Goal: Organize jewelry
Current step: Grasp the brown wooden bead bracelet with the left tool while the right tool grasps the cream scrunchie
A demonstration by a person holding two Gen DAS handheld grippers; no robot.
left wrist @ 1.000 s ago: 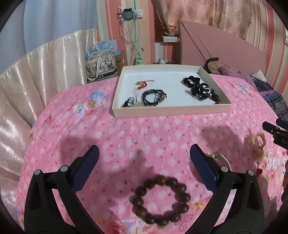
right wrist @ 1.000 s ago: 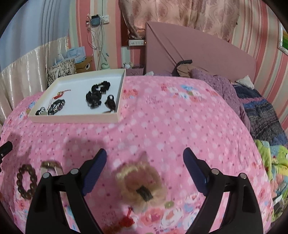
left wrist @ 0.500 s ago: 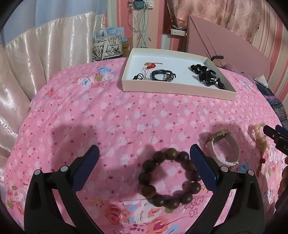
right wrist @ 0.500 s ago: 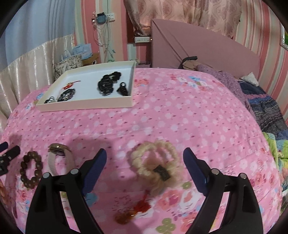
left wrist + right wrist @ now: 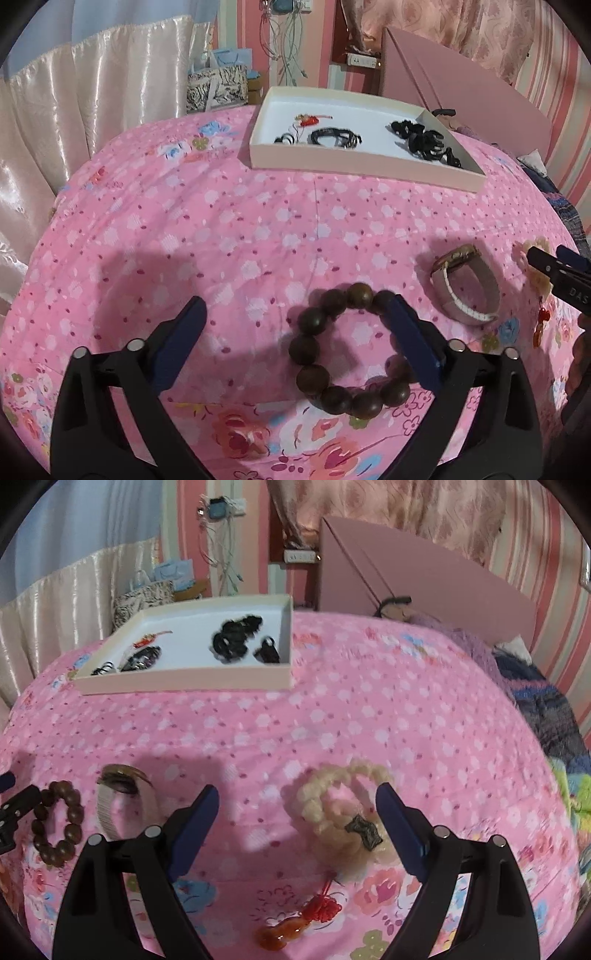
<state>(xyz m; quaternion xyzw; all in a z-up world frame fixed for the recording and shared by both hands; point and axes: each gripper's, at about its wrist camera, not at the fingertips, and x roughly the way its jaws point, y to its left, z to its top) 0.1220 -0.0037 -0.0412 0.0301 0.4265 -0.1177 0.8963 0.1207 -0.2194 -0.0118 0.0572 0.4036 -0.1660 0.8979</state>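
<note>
A dark wooden bead bracelet (image 5: 347, 350) lies on the pink bedspread. My left gripper (image 5: 299, 325) is open; its right finger overlaps the bracelet's right side. A cream bead bracelet (image 5: 343, 805) with a dark charm and red tassel (image 5: 317, 910) lies under my open right gripper (image 5: 297, 808), its right finger over the bracelet's right edge. A white-strap watch (image 5: 463, 284) lies between the two bracelets; it also shows in the right wrist view (image 5: 118, 797). The white tray (image 5: 354, 168) at the back holds black hair ties (image 5: 424, 142) and cords.
The dark bracelet also shows at the left of the right wrist view (image 5: 59, 823). A pink headboard (image 5: 424, 579) and bedding (image 5: 546, 698) are at the right. A satin curtain (image 5: 92, 110) hangs left. A bag (image 5: 218, 88) stands behind the tray.
Both grippers have pulled back and tilted down; each bracelet has shifted right in its view, under the right finger. The watch has come into full view. Both stay open.
</note>
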